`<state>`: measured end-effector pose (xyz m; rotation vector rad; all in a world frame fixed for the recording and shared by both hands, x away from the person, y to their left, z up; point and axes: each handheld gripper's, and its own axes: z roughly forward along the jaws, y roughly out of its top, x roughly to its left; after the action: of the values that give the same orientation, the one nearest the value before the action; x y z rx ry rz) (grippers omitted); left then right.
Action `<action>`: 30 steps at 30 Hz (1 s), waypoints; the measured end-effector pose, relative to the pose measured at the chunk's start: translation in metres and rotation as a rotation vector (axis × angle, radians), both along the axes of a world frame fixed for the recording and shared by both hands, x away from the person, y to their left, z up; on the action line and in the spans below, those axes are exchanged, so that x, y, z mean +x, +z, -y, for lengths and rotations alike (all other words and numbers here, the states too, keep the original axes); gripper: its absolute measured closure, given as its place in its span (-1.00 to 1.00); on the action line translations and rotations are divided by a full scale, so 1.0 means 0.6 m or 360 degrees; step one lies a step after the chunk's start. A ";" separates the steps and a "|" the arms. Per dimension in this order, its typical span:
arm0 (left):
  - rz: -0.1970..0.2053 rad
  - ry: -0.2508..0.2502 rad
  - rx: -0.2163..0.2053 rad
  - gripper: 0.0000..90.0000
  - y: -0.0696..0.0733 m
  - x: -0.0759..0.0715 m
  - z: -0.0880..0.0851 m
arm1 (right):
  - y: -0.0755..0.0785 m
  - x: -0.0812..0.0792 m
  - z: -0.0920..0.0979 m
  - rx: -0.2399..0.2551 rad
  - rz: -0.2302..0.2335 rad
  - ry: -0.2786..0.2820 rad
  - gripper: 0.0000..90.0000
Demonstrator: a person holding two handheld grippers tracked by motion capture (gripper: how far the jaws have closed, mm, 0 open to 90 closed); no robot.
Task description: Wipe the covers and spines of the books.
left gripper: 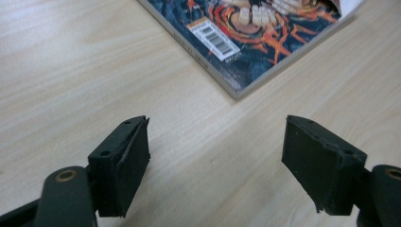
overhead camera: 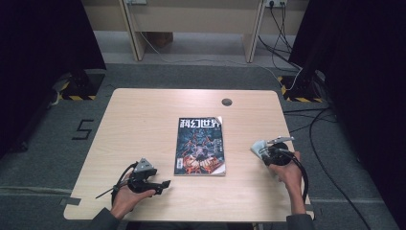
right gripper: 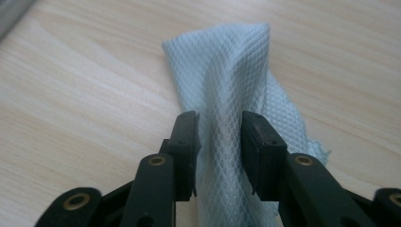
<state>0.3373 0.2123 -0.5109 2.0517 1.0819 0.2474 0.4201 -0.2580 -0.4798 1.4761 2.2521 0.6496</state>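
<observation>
A: Right gripper point(right gripper: 218, 142) status?
B: Clenched on the pale cloth point(right gripper: 236, 94). In the right gripper view a ridge of the diamond-textured fabric is pinched up between both pads, lower centre of frame; the rest fans out toward the top, lying on the table point(right gripper: 71, 94).
A: Where is it in the high view?
B: Right gripper point(overhead camera: 266, 149) sits right of centre, cloth point(overhead camera: 257, 146) bunched at its tip, well apart from the magazine point(overhead camera: 201, 146) in the middle of the frame.
A: Left gripper point(left gripper: 215, 161)?
B: Released. Jaws wide apart at the bottom of the left gripper view, bare wood between them. Magazine corner point(left gripper: 265, 42), barcode side, is in the upper centre, near the tips but not touching.
A: High view?
B: Left gripper point(overhead camera: 160, 184) lower left, lying sideways in the hand, tips pointing right, toward the magazine's lower left corner.
</observation>
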 end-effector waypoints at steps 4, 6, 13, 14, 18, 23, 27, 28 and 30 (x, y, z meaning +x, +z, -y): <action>-0.0005 0.0003 0.0021 -0.49 -0.004 -0.005 -0.006 | -0.012 0.010 -0.006 -0.0030 -0.0007 0.0010 0.57; -0.0002 0.0003 0.0024 -0.49 -0.004 -0.005 -0.007 | -0.014 0.014 -0.013 -0.0004 0.0014 0.0022 0.57; 0.0038 0.0000 0.0071 -0.50 -0.006 -0.009 -0.006 | -0.016 0.034 -0.044 -0.0017 0.0022 0.0059 0.55; 0.0045 -0.0010 0.0090 -0.50 -0.006 -0.010 -0.005 | -0.016 0.045 -0.057 -0.0011 0.0025 0.0062 0.53; 0.0086 -0.0026 0.0130 -0.53 -0.009 -0.011 -0.003 | -0.017 0.066 -0.073 -0.0016 0.0029 0.0054 0.52; 0.0110 -0.0048 0.0193 -0.58 -0.010 -0.013 0.003 | -0.018 0.091 -0.086 0.0037 0.0013 0.0044 0.51; 0.0132 -0.0048 0.0204 -0.63 -0.012 -0.014 0.004 | -0.019 0.105 -0.093 0.0055 0.0017 0.0043 0.51; 0.0133 -0.0050 0.0204 -0.63 -0.012 -0.013 0.004 | -0.020 0.111 -0.097 0.0063 0.0014 0.0044 0.48; 0.0138 -0.0051 0.0200 -0.64 -0.013 -0.013 0.004 | -0.019 0.113 -0.101 0.0052 0.0017 0.0030 0.34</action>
<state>0.3293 0.2102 -0.5187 2.1467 1.0017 0.3929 0.4877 -0.1976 -0.4911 1.4649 2.2606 0.7017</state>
